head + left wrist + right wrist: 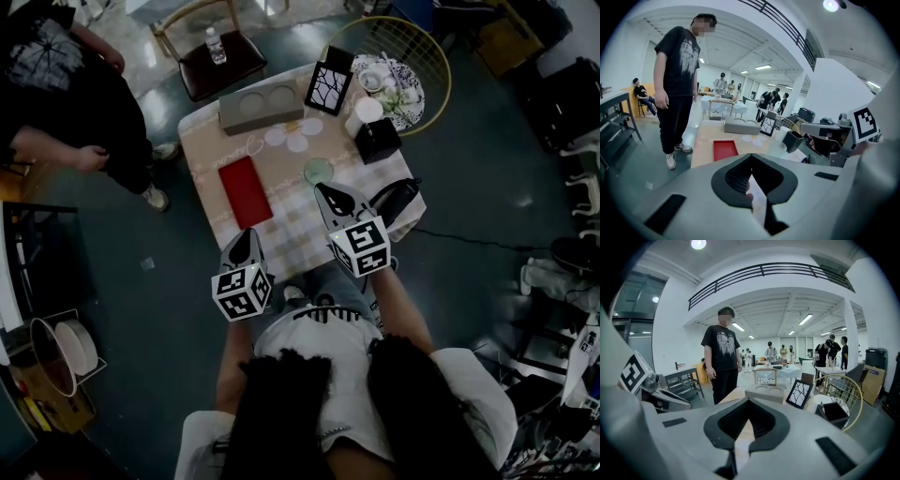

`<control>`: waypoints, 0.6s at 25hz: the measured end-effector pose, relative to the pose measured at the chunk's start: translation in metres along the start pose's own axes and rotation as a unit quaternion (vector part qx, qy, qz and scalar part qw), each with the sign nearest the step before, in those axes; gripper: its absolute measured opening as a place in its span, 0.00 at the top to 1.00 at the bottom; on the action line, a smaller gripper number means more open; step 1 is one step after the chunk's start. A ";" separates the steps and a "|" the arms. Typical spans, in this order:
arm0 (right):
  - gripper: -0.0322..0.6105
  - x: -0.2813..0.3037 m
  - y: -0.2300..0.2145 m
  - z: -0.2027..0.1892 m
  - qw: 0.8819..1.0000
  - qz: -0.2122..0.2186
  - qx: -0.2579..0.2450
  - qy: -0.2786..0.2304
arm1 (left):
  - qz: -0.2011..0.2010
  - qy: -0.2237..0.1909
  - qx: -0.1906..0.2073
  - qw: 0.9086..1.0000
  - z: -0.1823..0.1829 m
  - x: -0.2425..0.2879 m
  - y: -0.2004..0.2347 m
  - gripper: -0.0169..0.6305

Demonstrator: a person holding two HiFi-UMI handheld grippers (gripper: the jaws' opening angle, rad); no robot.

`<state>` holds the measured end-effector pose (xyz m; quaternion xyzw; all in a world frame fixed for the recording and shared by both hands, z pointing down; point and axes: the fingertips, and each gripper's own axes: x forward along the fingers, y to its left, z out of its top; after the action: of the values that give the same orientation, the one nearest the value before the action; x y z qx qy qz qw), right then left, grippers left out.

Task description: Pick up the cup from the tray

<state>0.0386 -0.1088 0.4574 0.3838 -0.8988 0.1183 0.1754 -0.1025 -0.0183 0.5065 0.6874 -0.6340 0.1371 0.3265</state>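
Red tray (245, 191); beige checked tablecloth (292, 204); grey holder (262, 110); black box (379, 141)

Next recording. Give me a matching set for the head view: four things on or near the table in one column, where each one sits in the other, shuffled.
Things:
1. red mat
2. water bottle
3. grey tray
4. black box

Places:
A. on the seat of the chair beyond the table
B. at the table's far edge, two round hollows in its top
C. flat on the table's left half
D. near the table's right edge

Pairs: 1-C, 2-A, 3-B, 4-D
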 end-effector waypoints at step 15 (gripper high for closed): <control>0.94 -0.015 0.014 -0.004 1.000 -0.003 -0.005 0.005 | 0.003 -0.019 -0.012 1.000 -0.001 -0.016 0.002 0.96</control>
<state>0.0385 -0.0882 0.4537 0.3848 -0.8975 0.1151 0.1822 -0.1065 -0.0052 0.4977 0.6840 -0.6441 0.1174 0.3217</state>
